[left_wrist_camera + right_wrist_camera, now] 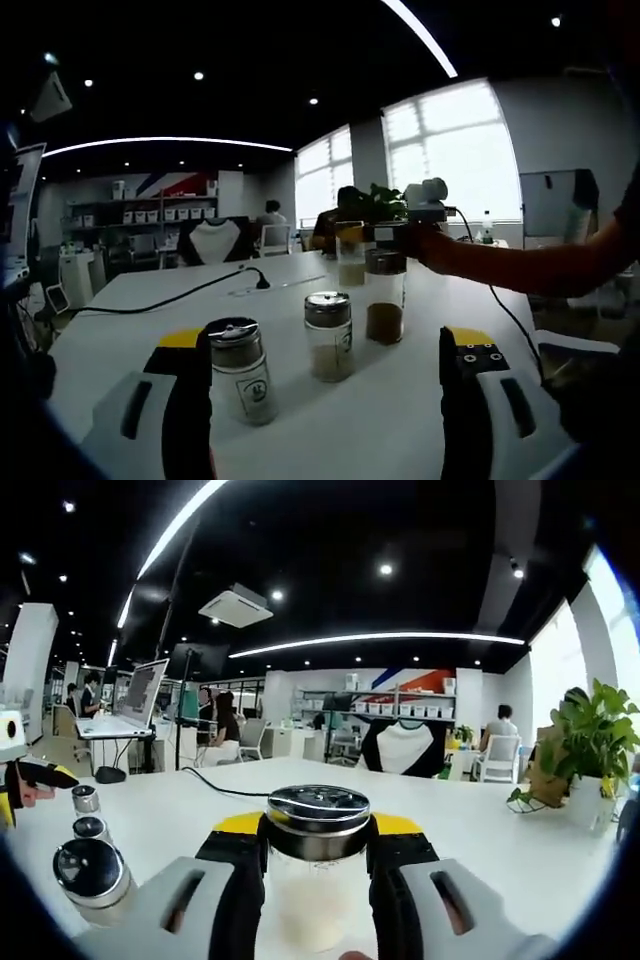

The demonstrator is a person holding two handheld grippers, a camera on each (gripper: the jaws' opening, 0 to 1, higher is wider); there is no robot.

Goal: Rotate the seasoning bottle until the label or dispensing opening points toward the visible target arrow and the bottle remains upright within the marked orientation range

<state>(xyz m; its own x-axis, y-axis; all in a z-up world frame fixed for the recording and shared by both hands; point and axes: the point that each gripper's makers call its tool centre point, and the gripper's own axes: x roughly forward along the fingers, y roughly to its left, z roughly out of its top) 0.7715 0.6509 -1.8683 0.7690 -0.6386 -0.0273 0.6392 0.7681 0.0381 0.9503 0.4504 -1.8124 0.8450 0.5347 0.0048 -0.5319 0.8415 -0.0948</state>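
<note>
White table [300, 290], bright windows [455, 150], dark ceiling with light strips [380, 638]; wall shelves [400, 708], potted plant [585, 735]

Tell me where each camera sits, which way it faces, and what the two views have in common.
Left gripper view: rides on the left gripper, jaws open, looking across the white table at a row of bottles toward the windows; the person's arm reaches in with the right gripper.
Right gripper view: rides on the right gripper, jaws shut on a shaker bottle, facing the shelves; the left gripper shows at the left edge.
Shared: the table, the bottle row, the plant.
</note>
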